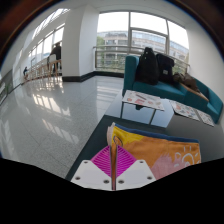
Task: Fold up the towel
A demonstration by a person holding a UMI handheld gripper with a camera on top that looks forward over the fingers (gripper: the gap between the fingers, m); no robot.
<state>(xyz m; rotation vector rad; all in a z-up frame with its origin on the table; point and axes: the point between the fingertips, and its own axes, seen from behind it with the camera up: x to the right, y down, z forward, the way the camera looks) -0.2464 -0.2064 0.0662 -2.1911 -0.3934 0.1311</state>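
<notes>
Glossy tiled floor (pixel 60 110) beyond; tongs (pixel 117 150) pinch soft, rumpled orange towel (pixel 160 155).

- A dark table (pixel 100 135) carries the towel (pixel 160 150), a yellow-orange cloth with a pink patch, lying on the tabletop just ahead of the fingers.
- The glossy white floor (pixel 60 115) carries the table and a teal sofa (pixel 165 90).
- On the sofa seat lies a black bag (pixel 155 67) (sunlight streaks the floor beside it).
</notes>
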